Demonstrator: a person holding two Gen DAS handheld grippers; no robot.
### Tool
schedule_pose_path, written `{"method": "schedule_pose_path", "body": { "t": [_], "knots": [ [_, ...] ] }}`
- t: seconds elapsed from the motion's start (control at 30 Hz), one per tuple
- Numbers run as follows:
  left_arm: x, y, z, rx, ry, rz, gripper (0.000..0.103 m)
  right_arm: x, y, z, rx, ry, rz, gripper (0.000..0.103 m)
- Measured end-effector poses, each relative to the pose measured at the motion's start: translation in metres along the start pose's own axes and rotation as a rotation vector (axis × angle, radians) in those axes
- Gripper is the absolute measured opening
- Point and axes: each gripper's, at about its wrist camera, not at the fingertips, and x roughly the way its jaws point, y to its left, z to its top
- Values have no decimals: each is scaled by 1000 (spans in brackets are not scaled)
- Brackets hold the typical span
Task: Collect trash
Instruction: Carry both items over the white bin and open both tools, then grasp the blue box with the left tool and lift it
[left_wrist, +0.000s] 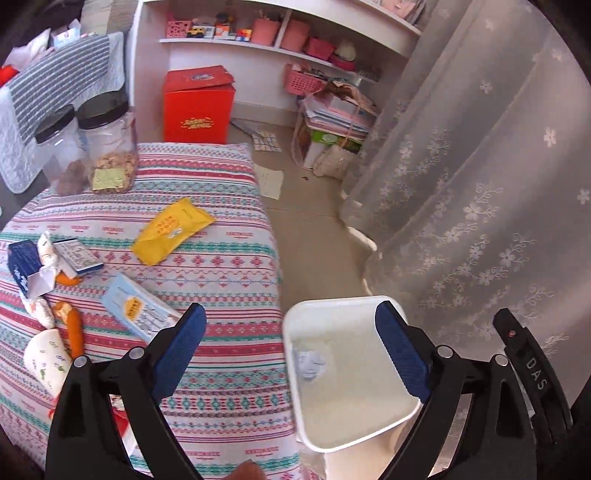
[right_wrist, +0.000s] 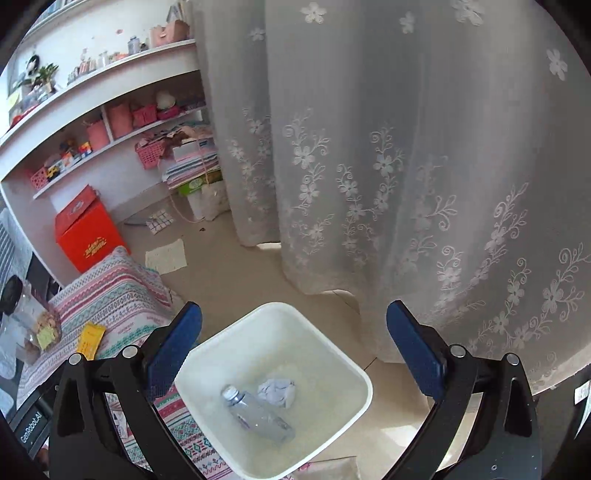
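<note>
A white bin (right_wrist: 343, 363) stands on the floor beside the patterned table (left_wrist: 221, 258). It holds a clear plastic bottle (right_wrist: 258, 413) and a crumpled paper ball (right_wrist: 277, 391); the paper ball also shows in the left wrist view (left_wrist: 309, 363). My right gripper (right_wrist: 293, 343) is open and empty above the bin. My left gripper (left_wrist: 291, 350) is open and empty over the table's edge and the bin (left_wrist: 295, 321). On the table lie a yellow packet (left_wrist: 171, 230), a light blue packet (left_wrist: 138, 314), and a pile of wrappers and boxes (left_wrist: 48, 266) at the left.
Two clear jars with black lids (left_wrist: 107, 144) stand at the table's far end. A red box (left_wrist: 199, 101) sits on the floor by white shelves (left_wrist: 280, 48). A lace curtain (right_wrist: 406, 166) hangs right of the bin. Papers (left_wrist: 271, 181) lie on the floor.
</note>
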Motion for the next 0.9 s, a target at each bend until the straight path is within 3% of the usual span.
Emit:
{"method": "schedule_pose_path", "body": {
  "t": [0.3,0.47,0.7,0.83,0.9],
  "knots": [
    [-9,133,15,-181,-7,266,90,-11,82,-27,-167,35,111,96],
    [-14,216,21,-297,-1,353,90,-15,124,-41,-218,80,184,96],
    [-17,322,27,-458,-30,345,90,-15,168,-58,-310,114,217,96],
    [-5,367,19,-592,-25,236,90,-10,184,-68,-341,132,213,96],
    [8,383,17,-652,18,192,90,-7,190,-72,-354,143,213,96]
  ]
}}
